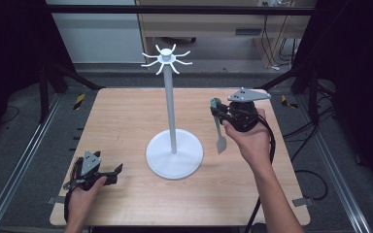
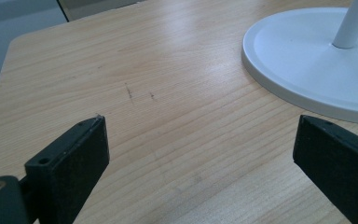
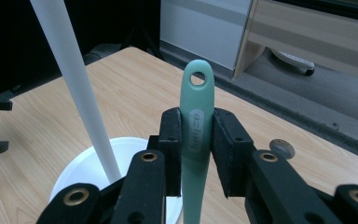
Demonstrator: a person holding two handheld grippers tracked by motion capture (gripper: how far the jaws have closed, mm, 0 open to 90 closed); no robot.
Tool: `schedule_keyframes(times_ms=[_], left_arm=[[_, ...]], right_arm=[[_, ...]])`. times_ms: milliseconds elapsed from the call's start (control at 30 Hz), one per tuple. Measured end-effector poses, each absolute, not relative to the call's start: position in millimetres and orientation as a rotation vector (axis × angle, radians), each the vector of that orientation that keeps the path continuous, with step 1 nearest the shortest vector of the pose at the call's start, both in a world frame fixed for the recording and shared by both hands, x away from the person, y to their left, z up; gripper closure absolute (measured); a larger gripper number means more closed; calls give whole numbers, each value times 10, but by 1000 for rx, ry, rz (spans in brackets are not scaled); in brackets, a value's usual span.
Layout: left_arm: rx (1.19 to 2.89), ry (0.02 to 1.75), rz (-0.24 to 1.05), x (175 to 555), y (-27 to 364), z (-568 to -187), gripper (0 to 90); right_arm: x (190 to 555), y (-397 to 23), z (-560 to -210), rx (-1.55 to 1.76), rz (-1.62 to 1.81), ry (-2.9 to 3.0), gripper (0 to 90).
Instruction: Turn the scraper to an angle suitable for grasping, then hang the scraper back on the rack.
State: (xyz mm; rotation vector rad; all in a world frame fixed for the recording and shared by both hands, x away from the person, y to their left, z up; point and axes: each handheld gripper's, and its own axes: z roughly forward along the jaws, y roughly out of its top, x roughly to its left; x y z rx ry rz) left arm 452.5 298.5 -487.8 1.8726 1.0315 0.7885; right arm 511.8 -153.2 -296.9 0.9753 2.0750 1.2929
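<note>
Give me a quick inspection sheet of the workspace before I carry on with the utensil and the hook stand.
Surface: wooden table, light grain, a few faint scuffs.
Job's things: white hook stand upright mid-table, hooks at top bare; green-handled utensil clamped by its handle, hanging hole up, working end down.
Clutter: nothing seen.
Grippers: right gripper shut on the utensil, right of the pole; left gripper open, nothing between its jaws, low over the table at front left, near the stand's base.
Cables: black cable trails from the right gripper; loose cables on the floor at right.
Surroundings: dark frame rails, grey floor, wooden furniture behind.
</note>
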Motion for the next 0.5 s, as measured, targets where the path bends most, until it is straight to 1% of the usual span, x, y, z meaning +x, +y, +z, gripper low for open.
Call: schedule_keyframes(times_ms=[500], left_arm=[[1871, 1035, 790, 4521, 2995, -4876, 30]], right_arm=[[5082, -1472, -2758, 939, 1345, 2042, 744]])
